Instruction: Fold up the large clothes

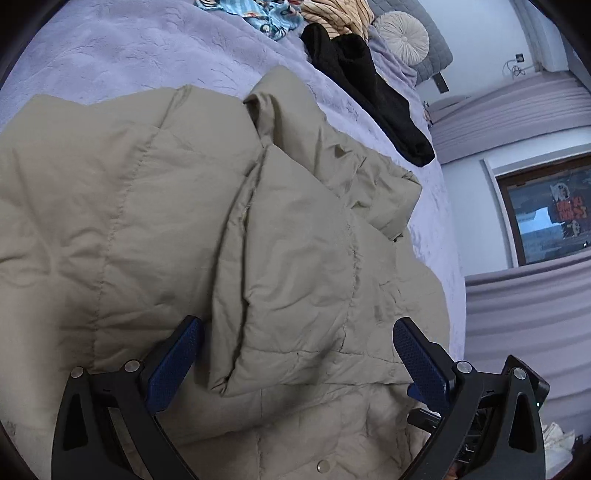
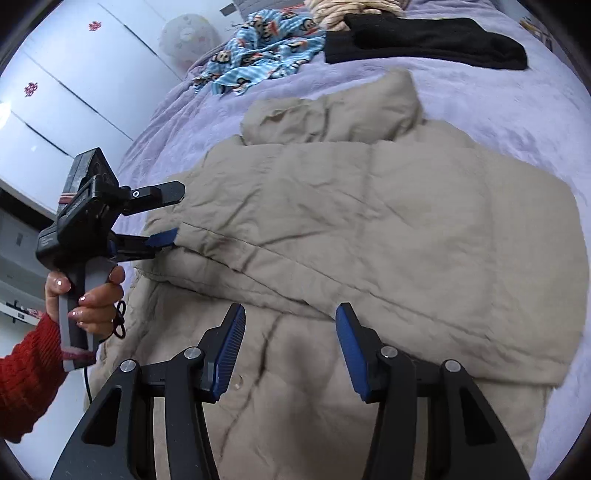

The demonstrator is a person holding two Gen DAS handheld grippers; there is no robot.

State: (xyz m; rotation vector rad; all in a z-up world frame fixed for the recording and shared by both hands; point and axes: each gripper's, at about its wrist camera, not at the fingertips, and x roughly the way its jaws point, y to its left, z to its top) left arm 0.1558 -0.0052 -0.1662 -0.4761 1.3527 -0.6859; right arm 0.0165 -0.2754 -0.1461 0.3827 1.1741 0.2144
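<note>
A beige puffer jacket (image 1: 155, 221) (image 2: 369, 229) lies spread on the lilac bed cover (image 1: 129, 48) (image 2: 498, 103), with its collar (image 2: 332, 110) at the far end and one sleeve (image 1: 295, 258) folded across its body. My left gripper (image 1: 297, 328) stands open just above the folded sleeve's cuff end, its blue pads (image 1: 177, 362) apart from the fabric. In the right wrist view the left gripper (image 2: 173, 214) sits at the jacket's left edge, jaws apart. My right gripper (image 2: 291, 325) hovers open over the jacket's lower front, holding nothing.
A black garment (image 1: 369, 92) (image 2: 424, 40), a blue patterned one (image 2: 258, 51) and a striped tan one (image 1: 340, 14) lie at the far end of the bed. A round cushion (image 1: 402, 37) is beyond. A hand (image 2: 96, 302) in a red sleeve holds the left gripper. White wardrobe doors (image 2: 74, 74) stand on the left.
</note>
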